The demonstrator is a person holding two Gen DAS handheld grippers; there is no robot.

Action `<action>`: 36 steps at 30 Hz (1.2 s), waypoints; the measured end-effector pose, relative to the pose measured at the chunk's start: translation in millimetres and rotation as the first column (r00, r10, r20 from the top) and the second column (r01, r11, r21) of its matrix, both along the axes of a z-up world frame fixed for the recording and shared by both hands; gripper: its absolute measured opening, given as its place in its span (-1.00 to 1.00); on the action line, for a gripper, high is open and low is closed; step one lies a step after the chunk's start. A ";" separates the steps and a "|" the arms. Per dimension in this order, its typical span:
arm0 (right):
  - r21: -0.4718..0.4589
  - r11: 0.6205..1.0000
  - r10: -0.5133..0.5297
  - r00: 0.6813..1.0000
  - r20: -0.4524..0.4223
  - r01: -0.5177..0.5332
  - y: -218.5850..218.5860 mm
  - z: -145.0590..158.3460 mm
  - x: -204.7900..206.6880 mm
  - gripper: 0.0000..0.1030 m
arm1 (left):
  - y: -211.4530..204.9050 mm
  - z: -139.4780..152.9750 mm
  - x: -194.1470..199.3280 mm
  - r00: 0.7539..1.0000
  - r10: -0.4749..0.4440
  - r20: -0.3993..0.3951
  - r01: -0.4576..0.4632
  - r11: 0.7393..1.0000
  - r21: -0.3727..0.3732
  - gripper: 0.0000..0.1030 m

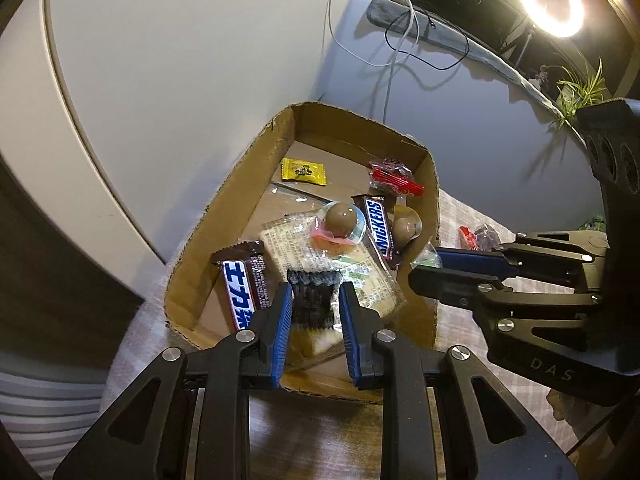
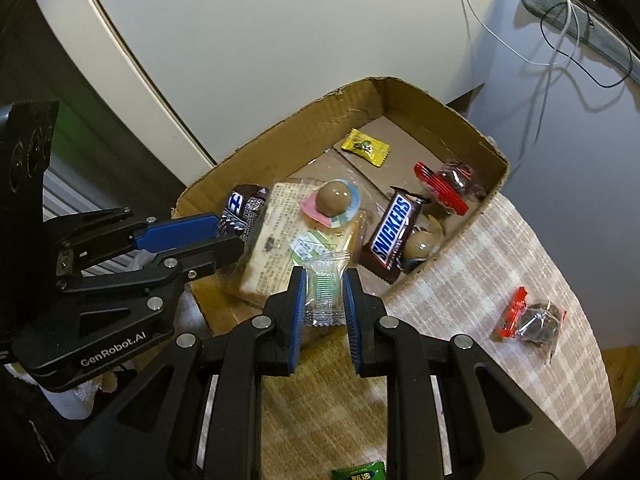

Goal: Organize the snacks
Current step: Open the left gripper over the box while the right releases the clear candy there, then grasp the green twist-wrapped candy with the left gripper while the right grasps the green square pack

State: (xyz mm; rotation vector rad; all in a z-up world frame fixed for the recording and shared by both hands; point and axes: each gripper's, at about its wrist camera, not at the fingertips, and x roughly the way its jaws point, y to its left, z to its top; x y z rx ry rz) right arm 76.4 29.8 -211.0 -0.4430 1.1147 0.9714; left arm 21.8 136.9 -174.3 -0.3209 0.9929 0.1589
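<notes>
We see a plain brown cardboard box [image 2: 304,120] and take it as our landmark. Inside it, at the far end, lies a yellow sachet [image 2: 365,146] with dark print; near the right wall, a brown chocolate bar [image 2: 394,230] with blue-and-white lettering. By its left wall, another brown bar [image 1: 244,282] carries white-and-blue print. Under the box, the cloth [image 2: 500,264] is beige-and-white checked. Beside the box lies a red-and-clear packet [image 2: 530,320]. Both grippers' pads [image 1: 280,332] are blue on black.
</notes>
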 end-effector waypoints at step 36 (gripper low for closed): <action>-0.084 0.924 -0.370 0.928 0.034 0.372 -178.8 1.6 50.2 0.50 | -96.6 -5.2 -10.0 0.959 -0.284 -0.020 0.283 0.959 -0.031 -0.45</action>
